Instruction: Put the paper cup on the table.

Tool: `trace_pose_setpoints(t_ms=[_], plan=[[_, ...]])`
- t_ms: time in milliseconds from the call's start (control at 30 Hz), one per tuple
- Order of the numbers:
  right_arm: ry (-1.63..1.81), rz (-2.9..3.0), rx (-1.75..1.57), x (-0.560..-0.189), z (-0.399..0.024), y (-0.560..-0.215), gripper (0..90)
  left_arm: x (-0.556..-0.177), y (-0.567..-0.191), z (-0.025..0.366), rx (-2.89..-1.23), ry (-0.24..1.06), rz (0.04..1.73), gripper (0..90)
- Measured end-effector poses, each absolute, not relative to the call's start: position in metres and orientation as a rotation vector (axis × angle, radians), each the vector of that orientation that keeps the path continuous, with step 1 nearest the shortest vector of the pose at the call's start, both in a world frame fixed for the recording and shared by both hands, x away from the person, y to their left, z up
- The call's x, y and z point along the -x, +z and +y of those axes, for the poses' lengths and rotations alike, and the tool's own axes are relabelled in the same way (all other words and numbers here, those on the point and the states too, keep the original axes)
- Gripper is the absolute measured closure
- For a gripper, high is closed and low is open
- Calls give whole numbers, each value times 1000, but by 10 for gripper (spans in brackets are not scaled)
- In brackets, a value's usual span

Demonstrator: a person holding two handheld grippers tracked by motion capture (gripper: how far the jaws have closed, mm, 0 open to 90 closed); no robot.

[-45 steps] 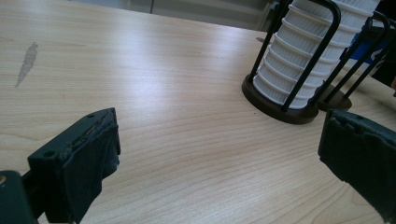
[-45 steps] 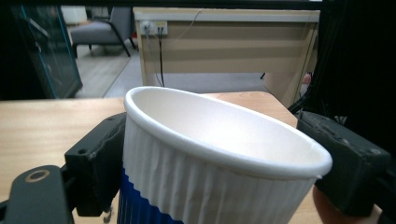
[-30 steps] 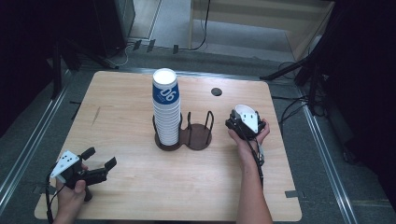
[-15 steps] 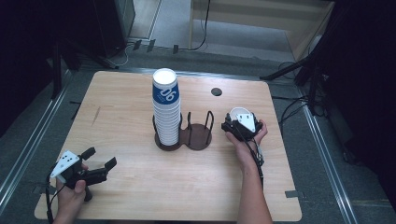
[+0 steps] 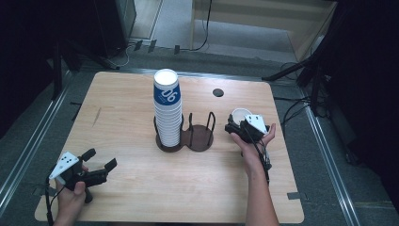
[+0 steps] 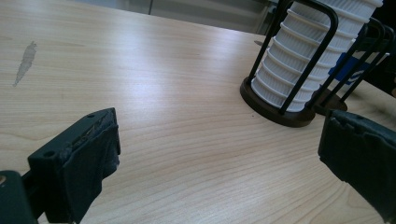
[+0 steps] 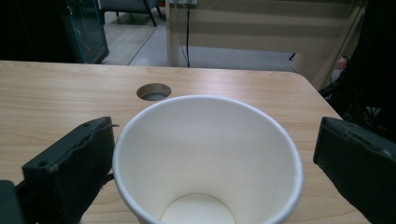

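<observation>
A tall stack of white paper cups (image 5: 167,108) with a blue label stands in the left ring of a dark two-ring wire holder (image 5: 200,139) at mid table. The stack's ribbed lower part (image 6: 303,60) also shows in the left gripper view. To the right of the holder a single white cup (image 5: 240,115) stands upright, its mouth (image 7: 205,149) open and empty. My right gripper (image 5: 235,125) straddles this cup. Its jaws have just been opening, and they now stand wide on either side of the cup. My left gripper (image 5: 101,160) rests open near the table's front left, with only bare wood between its pads (image 6: 88,158).
A round cable hole (image 5: 218,92) lies in the wooden tabletop (image 5: 117,108) behind the single cup. The holder's right ring is vacant. Cables and dark stands sit on the floor beyond the table's right edge (image 5: 301,117).
The right gripper's jaws have spread apart around the single cup, which now shows more plainly at their far side. The left gripper has not moved.
</observation>
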State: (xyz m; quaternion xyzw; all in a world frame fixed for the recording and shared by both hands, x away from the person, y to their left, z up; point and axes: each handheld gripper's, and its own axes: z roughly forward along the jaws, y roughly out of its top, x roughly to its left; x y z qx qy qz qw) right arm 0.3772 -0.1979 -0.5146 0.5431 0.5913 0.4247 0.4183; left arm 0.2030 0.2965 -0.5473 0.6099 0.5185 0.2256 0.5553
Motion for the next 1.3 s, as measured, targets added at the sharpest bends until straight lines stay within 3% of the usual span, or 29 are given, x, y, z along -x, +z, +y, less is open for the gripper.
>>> trace_pose_setpoints(t_ms=[600,1300], plan=[[1177,1448,-1316,-316,-218,-489,0,-203,-547,296,-1443,527,1226,0],[1134,1457,-1368,-268,-243,-517,0,-203,-548,295,-1454,528,1222,0]])
